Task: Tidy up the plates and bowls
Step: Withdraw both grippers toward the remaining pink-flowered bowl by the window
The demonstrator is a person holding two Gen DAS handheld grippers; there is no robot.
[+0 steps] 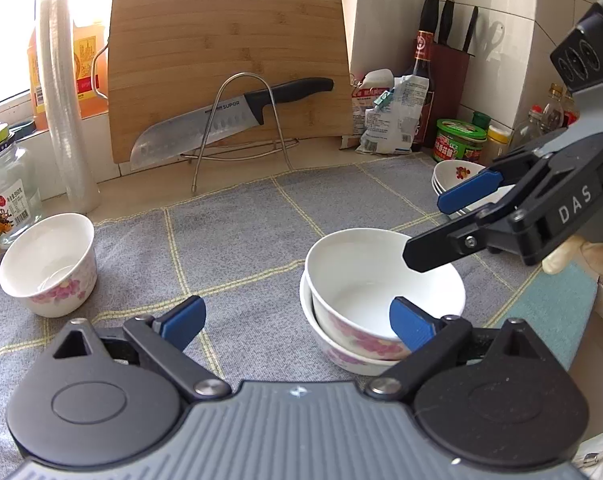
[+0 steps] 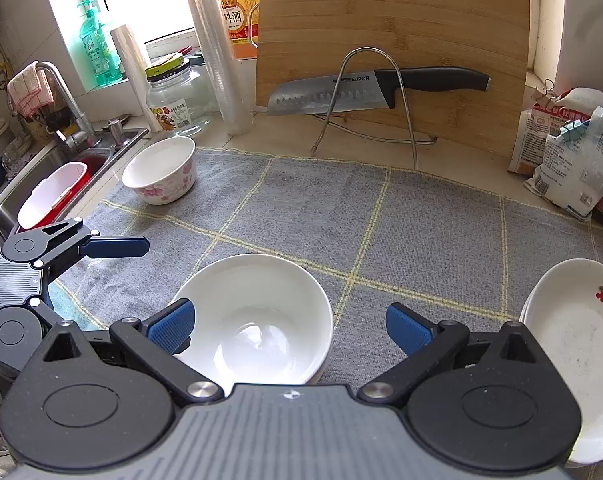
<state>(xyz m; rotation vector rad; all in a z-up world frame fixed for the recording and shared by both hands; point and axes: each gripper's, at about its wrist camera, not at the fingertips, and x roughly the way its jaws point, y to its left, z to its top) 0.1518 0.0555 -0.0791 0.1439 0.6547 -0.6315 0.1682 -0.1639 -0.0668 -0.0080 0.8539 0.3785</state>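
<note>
A grey checked cloth covers the tabletop in front of the bamboo cutting board, where a Supor knife rests on a wire stand. On the cloth, nearer than the board, 2 nested floral bowls sit stacked. A stack of shallow plates lies right of the stack; 1 single floral bowl stands at the cloth's left edge. The right gripper hangs over the nested bowls, fingers released and spread, gripping nothing. The left gripper is likewise spread wide and empty.
</note>
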